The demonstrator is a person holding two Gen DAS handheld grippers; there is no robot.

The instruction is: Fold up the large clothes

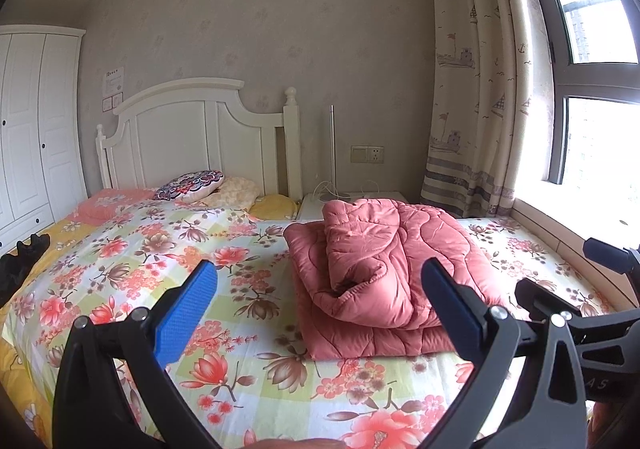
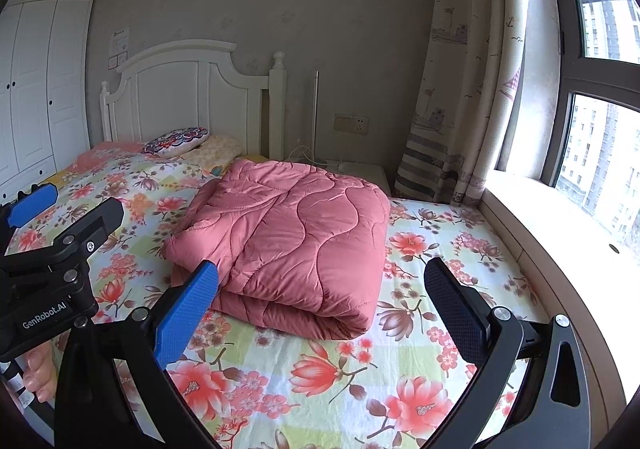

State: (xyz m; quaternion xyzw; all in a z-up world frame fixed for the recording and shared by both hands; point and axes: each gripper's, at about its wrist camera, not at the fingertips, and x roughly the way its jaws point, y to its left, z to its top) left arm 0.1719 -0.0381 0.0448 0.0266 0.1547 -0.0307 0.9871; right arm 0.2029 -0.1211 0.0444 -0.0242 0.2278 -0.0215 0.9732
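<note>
1. A pink quilted garment (image 2: 288,245) is lying folded into a thick bundle on the bed (image 2: 304,381), toward the window side, on the floral sheet.
2. In the left wrist view, the bundle (image 1: 380,269) is showing a loose upper layer that is rumpling over a flatter lower layer; in the right wrist view its top is looking smoother, with a rounded fold facing the camera.
3. The left claw (image 1: 320,313) is hanging released above the sheet, its blue-padded fingers (image 1: 188,313) standing wide apart and gripping nothing, just short of the bundle.
4. The right claw (image 2: 324,313) is likewise spreading open and empty, its left pad appearing in front of the bundle's near corner; whether it is touching the fabric cannot be told.
5. Each claw is showing up at the edge of the other's view, the two sitting side by side.
6. Fingertips of a hand (image 2: 38,373) are showing under the left claw's body.
7. A patterned cushion (image 1: 190,185) is resting near the white headboard (image 1: 192,137), a wardrobe (image 1: 32,121) is standing beyond, and a curtain (image 1: 476,89) is hanging beside the window (image 1: 596,49).
</note>
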